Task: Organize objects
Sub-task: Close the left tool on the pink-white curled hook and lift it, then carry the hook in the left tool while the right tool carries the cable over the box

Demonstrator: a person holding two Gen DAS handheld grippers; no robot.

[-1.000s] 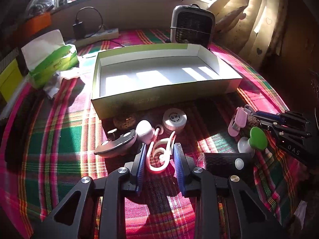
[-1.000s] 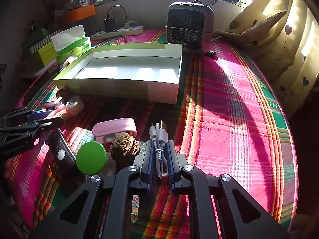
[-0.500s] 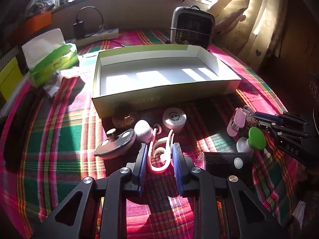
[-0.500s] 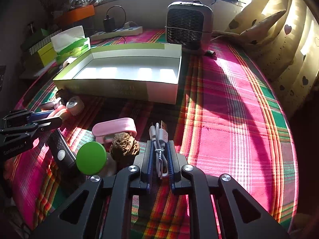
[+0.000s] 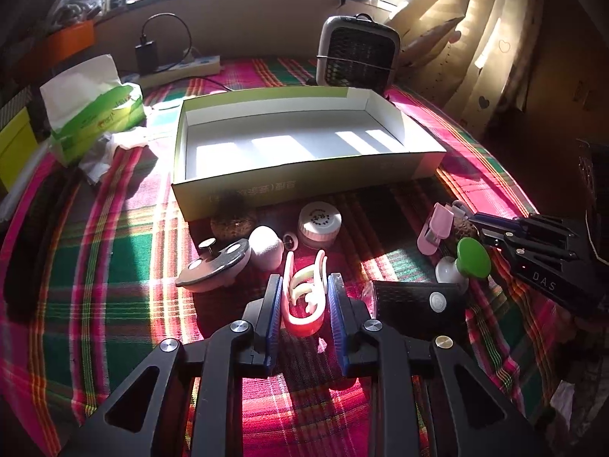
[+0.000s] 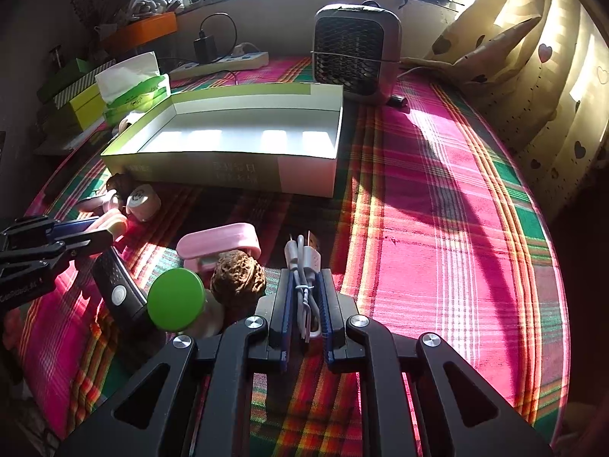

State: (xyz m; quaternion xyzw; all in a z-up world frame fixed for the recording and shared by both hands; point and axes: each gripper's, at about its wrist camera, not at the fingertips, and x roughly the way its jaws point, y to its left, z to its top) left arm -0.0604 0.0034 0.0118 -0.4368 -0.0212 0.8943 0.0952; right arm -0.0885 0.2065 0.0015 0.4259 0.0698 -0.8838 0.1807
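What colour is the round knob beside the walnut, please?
Bright green knob, clearest in the right wrist view.

Open shallow box (image 5: 304,186), white inside, green-edged, lying flat on plaid cloth, nothing in it. In front of its near wall: brown walnut (image 5: 233,221), white round cap (image 5: 319,221), white ball (image 5: 265,246), grey oval piece (image 5: 215,266) with a knob. Pale pink clip (image 5: 304,297), prongs toward the box, pinched between blue pads. Further right: pink clip (image 5: 436,228), green-topped knob (image 5: 474,258), black pouch (image 5: 416,302). Second walnut (image 6: 238,280) beside a coiled white cable (image 6: 306,285), also pinched between pads.
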